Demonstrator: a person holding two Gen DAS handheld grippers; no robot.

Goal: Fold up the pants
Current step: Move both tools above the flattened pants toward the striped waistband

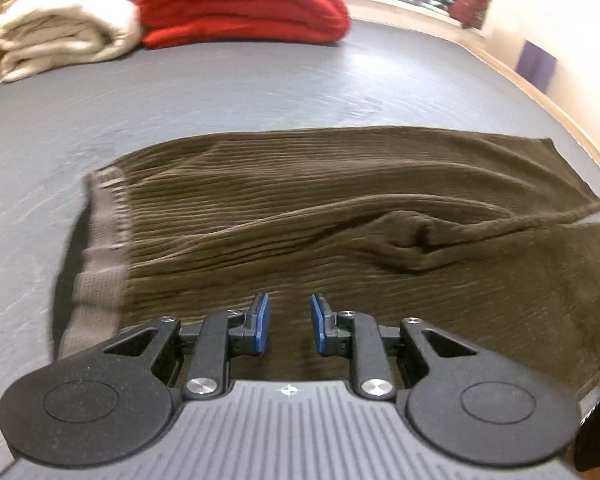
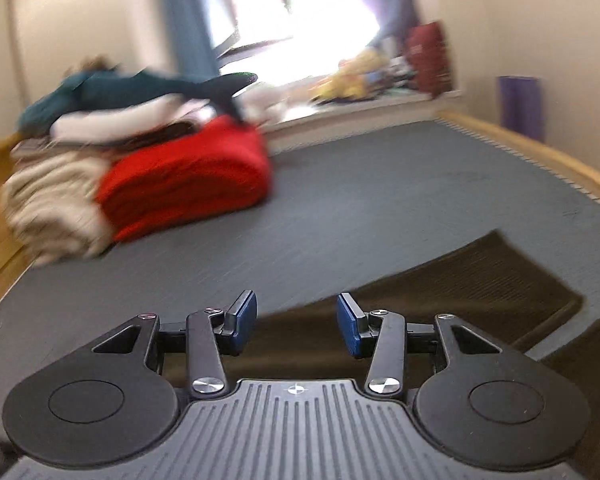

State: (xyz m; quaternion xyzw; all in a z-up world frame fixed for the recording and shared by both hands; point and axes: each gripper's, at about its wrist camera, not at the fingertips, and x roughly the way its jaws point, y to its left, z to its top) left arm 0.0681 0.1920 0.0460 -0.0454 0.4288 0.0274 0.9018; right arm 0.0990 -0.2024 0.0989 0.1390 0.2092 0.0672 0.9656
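The brown pants [image 1: 340,208] lie spread on the grey bed [image 1: 220,92], waistband at 9 o'clock, legs toward 3, likely laid out for folding. The left tool [image 1: 290,326] hangs narrowly parted and empty above them; the right tool [image 2: 296,326] gapes wider, also empty.

Right gripper [image 2: 296,322] hangs open and empty over brown pants [image 2: 480,280] on the grey mat [image 2: 360,200], red, seemingly folded blanket [image 2: 188,184] beyond.

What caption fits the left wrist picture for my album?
Open left gripper hovers over brown pants spread on a grey bed.
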